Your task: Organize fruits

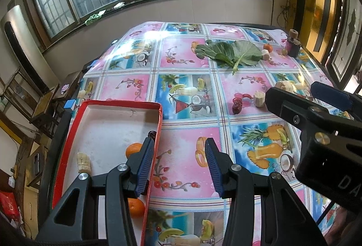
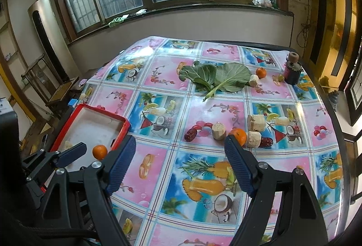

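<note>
Two oranges [image 1: 133, 149], a banana piece [image 1: 83, 163] and a date are already lying in the red box [image 1: 113, 103] beside the left hand-held gripper [image 1: 178, 166]. More fruit [image 2: 238, 135] is waiting just ahead of the right hand-held gripper [image 2: 181, 163]; both are hanging open, empty. Open desk [image 2: 158, 178] is lying between; box rim touching left finger.

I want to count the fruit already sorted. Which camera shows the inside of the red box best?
The left wrist view: the red box lies close, floor visible. The right wrist view shows it smaller, partly hidden by gripper fingers.
</note>
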Tool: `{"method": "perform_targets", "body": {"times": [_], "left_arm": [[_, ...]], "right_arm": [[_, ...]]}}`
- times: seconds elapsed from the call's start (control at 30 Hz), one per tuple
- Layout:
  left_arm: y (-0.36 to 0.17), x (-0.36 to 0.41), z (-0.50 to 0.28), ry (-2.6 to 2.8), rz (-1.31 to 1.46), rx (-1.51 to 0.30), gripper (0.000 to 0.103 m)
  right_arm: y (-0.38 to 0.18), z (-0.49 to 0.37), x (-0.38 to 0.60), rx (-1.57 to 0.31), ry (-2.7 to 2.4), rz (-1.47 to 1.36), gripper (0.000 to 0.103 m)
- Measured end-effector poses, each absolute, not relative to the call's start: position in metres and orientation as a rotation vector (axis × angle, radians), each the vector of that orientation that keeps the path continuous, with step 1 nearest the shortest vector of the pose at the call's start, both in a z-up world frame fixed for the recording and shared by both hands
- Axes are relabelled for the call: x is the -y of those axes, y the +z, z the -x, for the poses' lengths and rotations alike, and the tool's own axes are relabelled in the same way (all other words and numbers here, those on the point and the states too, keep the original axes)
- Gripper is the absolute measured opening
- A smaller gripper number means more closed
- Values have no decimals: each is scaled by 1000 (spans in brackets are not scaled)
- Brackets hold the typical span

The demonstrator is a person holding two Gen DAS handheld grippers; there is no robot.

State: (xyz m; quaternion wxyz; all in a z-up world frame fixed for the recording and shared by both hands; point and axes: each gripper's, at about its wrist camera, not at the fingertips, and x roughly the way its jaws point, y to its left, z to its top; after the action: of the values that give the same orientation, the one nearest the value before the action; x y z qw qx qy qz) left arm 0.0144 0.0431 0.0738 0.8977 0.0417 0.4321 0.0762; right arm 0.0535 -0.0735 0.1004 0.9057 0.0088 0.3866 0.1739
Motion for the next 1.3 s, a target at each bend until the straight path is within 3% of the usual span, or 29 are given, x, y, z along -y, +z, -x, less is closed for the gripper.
{"method": "perform_targets", "body": {"times": [0.57, 0.67, 1.3], "left_arm": [[70, -44, -20, 161, -90, -904, 47], [63, -45, -31, 123, -72, -932, 53], [8, 2, -108, -79, -172, -982, 53]], "right_arm": [[100, -55, 74, -799, 361, -20, 81], [97, -55, 75, -803, 363, -17, 81], [14, -109, 176, -936, 280, -42, 81]]}}
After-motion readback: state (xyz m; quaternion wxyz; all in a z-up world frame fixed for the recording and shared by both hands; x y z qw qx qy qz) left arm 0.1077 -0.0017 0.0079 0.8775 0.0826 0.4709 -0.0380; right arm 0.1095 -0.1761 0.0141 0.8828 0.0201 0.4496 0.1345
